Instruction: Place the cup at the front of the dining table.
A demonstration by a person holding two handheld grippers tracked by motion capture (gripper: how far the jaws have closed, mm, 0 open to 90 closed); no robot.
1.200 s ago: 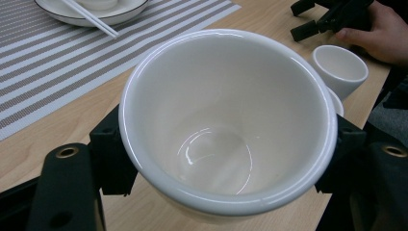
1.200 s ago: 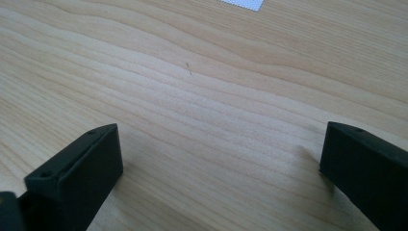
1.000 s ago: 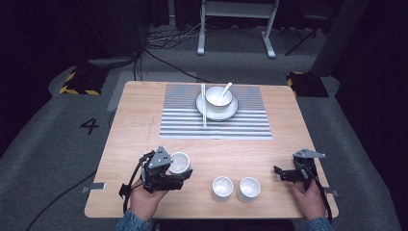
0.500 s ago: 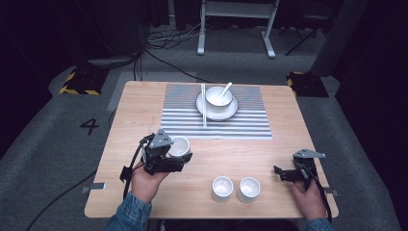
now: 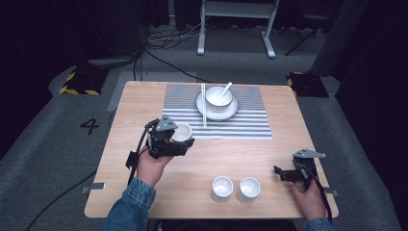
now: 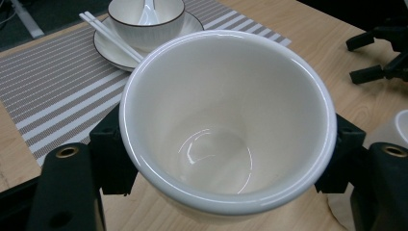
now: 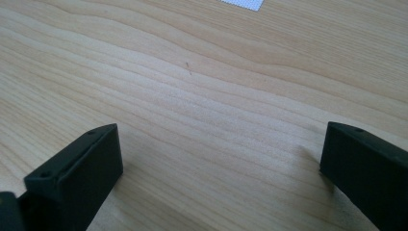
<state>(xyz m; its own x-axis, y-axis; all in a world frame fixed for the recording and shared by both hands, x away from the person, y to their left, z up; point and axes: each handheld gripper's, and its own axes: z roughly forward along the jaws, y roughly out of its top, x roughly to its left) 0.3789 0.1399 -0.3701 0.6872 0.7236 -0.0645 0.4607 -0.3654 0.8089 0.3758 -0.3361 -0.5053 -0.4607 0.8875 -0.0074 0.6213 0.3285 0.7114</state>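
1. The cup [image 6: 226, 120] in the left gripper [image 5: 168, 139] is plain glossy white, round-rimmed, narrowing toward its base, and empty (a ring of light glints off its bottom). It sits upright between the two black jaws, which clamp its sides, at the left of the wooden table [image 5: 144, 96], just beside the near-left corner of the striped placemat [image 5: 250, 120].

2. The person's left hand [image 5: 151, 166] grips that tool from behind, a denim sleeve [image 5: 127, 207] reaching in from the near edge. In the high view I cannot tell whether the cup touches the wood.

3. The right gripper [image 5: 293, 172] lies low by the table's right edge, with the right hand [image 5: 308, 197] behind it. Its jaws stand wide apart with bare wood grain between them.

4. Two more small white cups [image 5: 223, 187] stand side by side near the front edge, apart from both tools; both look empty.

5. On the placemat a white bowl [image 5: 219, 96] sits on a plate [image 5: 216, 111], a white spoon [image 5: 225, 88] resting inside it. White chopsticks [image 5: 203, 103] lie across the plate's left rim (tidy, parallel).
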